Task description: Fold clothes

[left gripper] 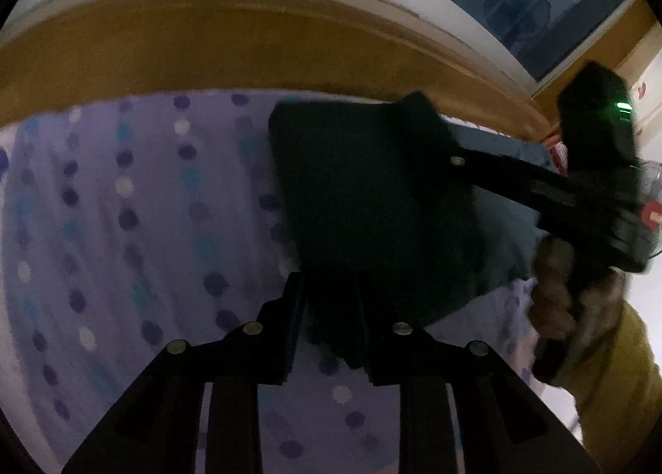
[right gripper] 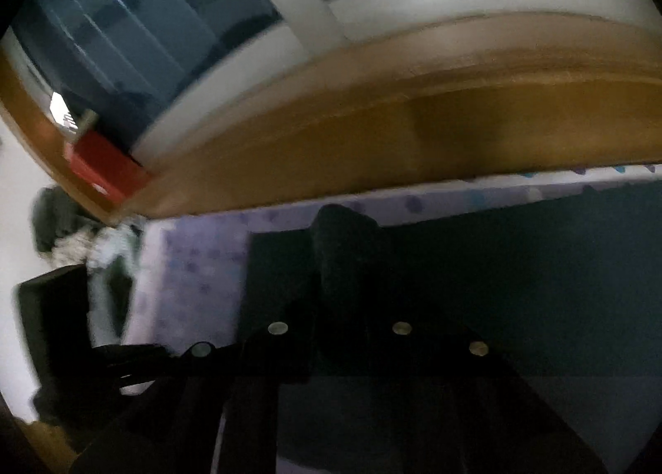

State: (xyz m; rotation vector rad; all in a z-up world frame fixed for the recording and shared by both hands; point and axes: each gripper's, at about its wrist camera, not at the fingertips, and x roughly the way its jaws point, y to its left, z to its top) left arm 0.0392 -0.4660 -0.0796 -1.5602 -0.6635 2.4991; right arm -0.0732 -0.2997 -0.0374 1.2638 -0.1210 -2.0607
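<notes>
The dark garment (left gripper: 372,201) is lying partly folded on the dotted sheet (left gripper: 124,226), below the wooden headboard (left gripper: 207,48). The left gripper (left gripper: 331,333) and right gripper (right gripper: 339,288) are each pinching an edge of it, so folding looks midway, flattening left.

Left gripper (left gripper: 331,308) fingers (left gripper: 289,325) pinch dark garment (left gripper: 372,192) over dotted sheet (left gripper: 124,226).

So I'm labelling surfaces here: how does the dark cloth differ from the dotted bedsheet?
The dark plain cloth has no pattern; the pale lilac bedsheet carries rows of dots. The cloth is pinched by both grippers; the bedsheet lies spread beneath it. Both are fabric.
</notes>
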